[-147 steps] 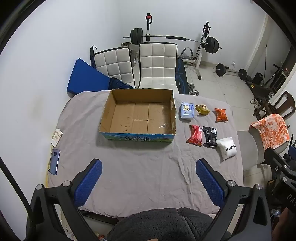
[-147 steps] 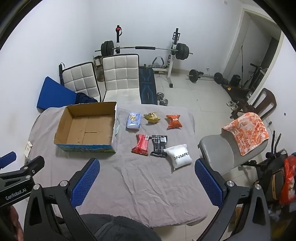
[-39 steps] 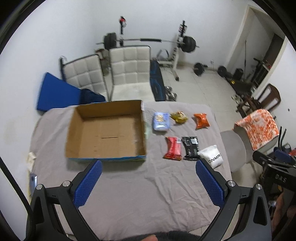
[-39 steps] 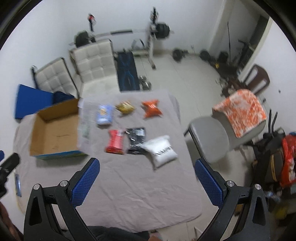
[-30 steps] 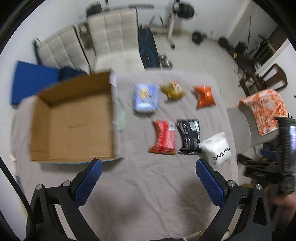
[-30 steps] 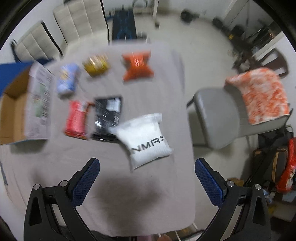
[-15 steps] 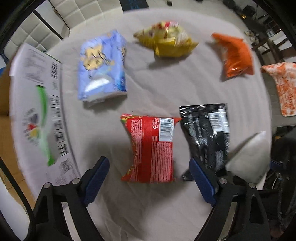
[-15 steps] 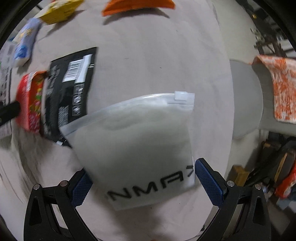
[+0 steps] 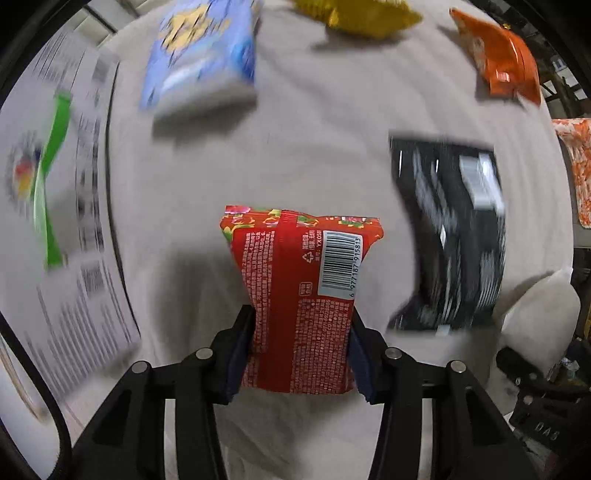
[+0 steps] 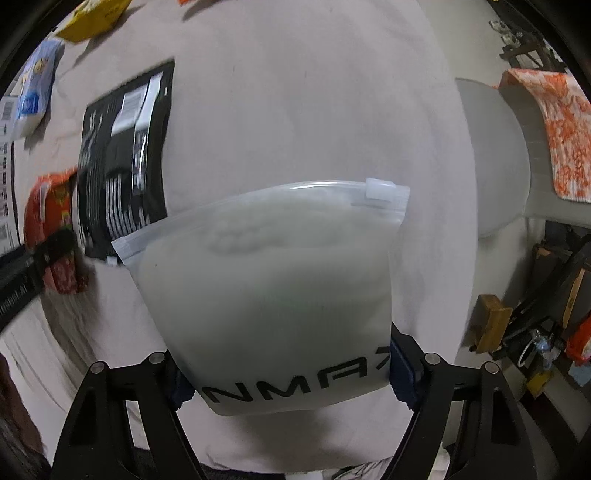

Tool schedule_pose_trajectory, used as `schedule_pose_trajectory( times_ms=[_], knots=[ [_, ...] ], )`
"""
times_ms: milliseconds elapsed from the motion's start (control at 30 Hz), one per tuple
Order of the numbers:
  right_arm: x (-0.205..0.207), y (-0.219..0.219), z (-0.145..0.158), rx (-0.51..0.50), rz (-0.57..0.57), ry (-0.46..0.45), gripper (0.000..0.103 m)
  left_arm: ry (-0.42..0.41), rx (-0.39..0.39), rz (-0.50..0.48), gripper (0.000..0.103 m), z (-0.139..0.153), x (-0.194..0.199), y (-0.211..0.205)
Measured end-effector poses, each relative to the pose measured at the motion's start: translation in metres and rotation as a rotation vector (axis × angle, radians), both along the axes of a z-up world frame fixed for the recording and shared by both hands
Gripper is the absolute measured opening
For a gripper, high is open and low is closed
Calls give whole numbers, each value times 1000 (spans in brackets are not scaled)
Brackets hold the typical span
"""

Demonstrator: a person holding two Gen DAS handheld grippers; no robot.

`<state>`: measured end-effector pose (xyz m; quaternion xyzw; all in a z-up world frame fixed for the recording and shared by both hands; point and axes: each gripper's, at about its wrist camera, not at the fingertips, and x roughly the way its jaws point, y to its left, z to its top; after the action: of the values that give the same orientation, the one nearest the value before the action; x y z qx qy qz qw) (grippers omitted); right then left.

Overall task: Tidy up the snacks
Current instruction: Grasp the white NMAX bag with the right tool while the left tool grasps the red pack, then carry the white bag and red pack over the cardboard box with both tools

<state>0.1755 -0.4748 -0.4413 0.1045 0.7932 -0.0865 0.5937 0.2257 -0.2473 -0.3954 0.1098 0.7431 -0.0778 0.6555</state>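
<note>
My left gripper (image 9: 301, 354) is shut on the red snack packet (image 9: 299, 280), pinching its lower half from both sides. In the right wrist view my right gripper (image 10: 291, 373) is shut on the white zip pouch (image 10: 273, 295) with black letters. On the grey cloth lie a black packet (image 9: 450, 236), a blue packet (image 9: 201, 55), a yellow packet (image 9: 365, 14) and an orange packet (image 9: 506, 66). The printed side of the cardboard box (image 9: 51, 206) fills the left of the left wrist view.
A grey chair seat (image 10: 495, 158) with an orange-patterned cloth (image 10: 554, 122) stands just past the table's right edge. Dark gear and bags (image 10: 546, 325) crowd the floor at lower right.
Both grippers dropped from high above the table to the snacks. The left one closed on the red packet and the right one on the white pouch.
</note>
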Motion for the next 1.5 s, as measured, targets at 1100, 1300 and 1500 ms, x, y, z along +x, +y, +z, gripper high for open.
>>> schedule_pose_trajectory(
  times_ms=[1100, 1300, 1500],
  knots=[
    [-80, 47, 67, -29, -24, -158, 78, -158, -88, 5, 43, 39, -79, 21],
    [-103, 58, 116, 11, -21, -231, 78, -229, -150, -3, 43, 89, -95, 35],
    [-101, 70, 168, 36, -6, -315, 78, -313, -204, 12, 43, 145, -72, 50]
  ],
)
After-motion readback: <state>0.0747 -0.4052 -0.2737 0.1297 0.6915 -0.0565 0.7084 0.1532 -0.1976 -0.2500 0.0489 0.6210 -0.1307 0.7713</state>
